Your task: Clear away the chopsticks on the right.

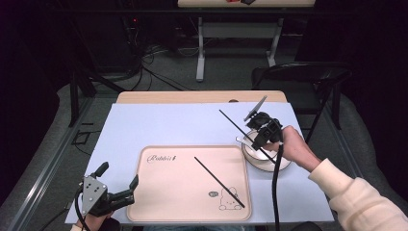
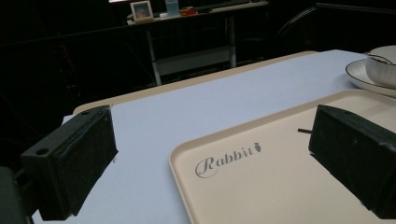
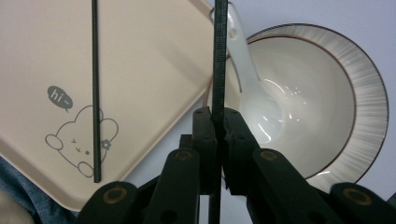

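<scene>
A beige tray (image 1: 168,183) printed with "Rabbit" and a bunny lies on the front of the table. One black chopstick (image 1: 219,181) rests slantwise on it. My right gripper (image 1: 257,138) hovers over a white bowl (image 1: 262,159) at the tray's right edge, shut on a second black chopstick (image 1: 233,122). In the right gripper view that held chopstick (image 3: 218,60) runs straight up from my right gripper (image 3: 218,122), across a white spoon (image 3: 252,93) lying in the bowl (image 3: 322,88). My left gripper (image 1: 119,174) sits open at the tray's front left corner, nothing between its jaws (image 2: 210,128).
A pale blue mat (image 1: 183,125) covers the wooden table. The bowl stands on a striped plate (image 3: 369,116). A black folding chair (image 1: 308,77) stands beyond the table's far right corner. Cables and another table's legs (image 1: 199,53) lie on the floor behind.
</scene>
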`<state>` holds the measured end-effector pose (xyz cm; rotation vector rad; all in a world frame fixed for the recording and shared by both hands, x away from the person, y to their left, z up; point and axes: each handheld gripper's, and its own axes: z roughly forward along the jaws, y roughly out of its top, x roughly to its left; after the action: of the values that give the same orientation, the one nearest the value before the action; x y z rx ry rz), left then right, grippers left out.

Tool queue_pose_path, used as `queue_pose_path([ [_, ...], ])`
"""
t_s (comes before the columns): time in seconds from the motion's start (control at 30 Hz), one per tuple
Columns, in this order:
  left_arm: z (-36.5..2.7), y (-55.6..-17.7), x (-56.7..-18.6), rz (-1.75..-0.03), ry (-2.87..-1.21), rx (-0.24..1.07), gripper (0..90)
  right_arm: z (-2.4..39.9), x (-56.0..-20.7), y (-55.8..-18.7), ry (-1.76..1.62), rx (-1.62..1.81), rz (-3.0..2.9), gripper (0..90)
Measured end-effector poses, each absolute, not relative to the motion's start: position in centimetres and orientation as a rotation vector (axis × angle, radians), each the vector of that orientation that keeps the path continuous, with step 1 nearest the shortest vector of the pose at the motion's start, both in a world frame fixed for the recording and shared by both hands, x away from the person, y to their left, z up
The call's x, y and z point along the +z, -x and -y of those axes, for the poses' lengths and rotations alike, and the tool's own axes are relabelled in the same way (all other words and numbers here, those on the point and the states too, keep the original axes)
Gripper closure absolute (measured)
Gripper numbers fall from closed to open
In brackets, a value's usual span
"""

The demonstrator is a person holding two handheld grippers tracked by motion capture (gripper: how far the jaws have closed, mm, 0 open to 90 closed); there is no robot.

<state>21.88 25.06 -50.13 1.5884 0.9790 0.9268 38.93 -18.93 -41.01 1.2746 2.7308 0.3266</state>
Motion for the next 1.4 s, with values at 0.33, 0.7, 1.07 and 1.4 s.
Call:
queue_pose_path([
  [0.33, -25.1, -21.8, -50.1, -0.976, -1.584, 0.928, 0.6, 15.8, -43.3, -37.5, -1.224, 0.334, -2.808, 85.0],
  [0.7, -25.2, -21.8, -50.1, -0.977, -1.586, 0.925, 0.6, 13.4, -48.1, -36.7, -1.264, 0.345, -2.866, 85.0],
  [1.07, -25.1, -21.8, -50.1, -0.972, -1.591, 0.923, 0.6, 11.8, -52.1, -36.2, -1.299, 0.337, -2.914, 84.8],
  [1.4, -25.1, -21.8, -50.1, -0.973, -1.586, 0.926, 0.6, 11.7, -52.0, -35.3, -1.146, 0.412, -2.856, 46.7],
])
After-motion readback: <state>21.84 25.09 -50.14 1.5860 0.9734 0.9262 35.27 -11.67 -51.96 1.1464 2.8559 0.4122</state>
